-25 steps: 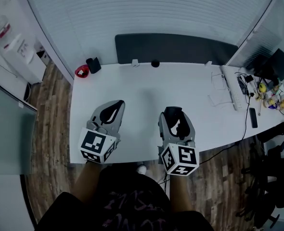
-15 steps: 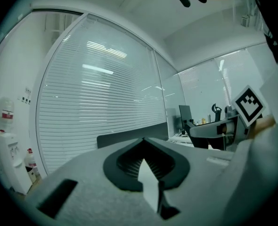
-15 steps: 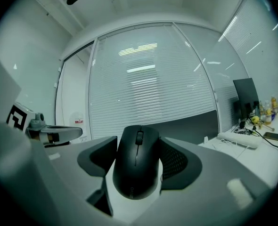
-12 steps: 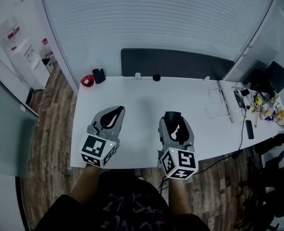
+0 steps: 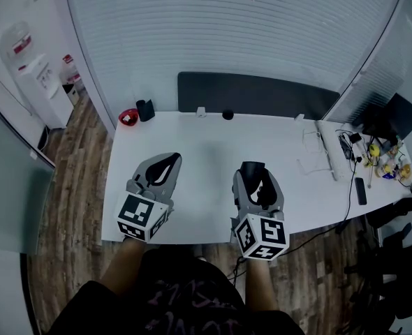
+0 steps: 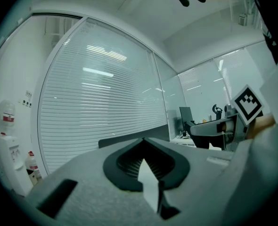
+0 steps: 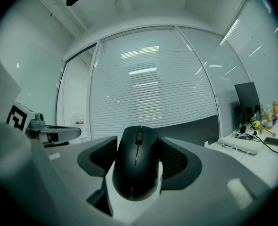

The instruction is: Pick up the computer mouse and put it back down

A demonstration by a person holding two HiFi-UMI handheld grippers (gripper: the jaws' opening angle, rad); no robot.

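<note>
Pick looks done: right gripper (image 5: 254, 166) clamped on computer mouse (image 7: 136, 161), apparently clear of counter (image 5: 206, 138). Left gripper (image 5: 172, 156) closed, empty. Put-down remains.

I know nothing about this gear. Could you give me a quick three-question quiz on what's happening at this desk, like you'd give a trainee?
1. Multiple choice: what sits between the jaws of the right tool?
A) a stapler
B) a black computer mouse
C) a coffee cup
2. True or false: the left tool has its jaws together with nothing between them.
3. Fill the blank: seen from the head view, both tools are over a white ____.

Key: 1 B. 2 True. 3 table.
</note>
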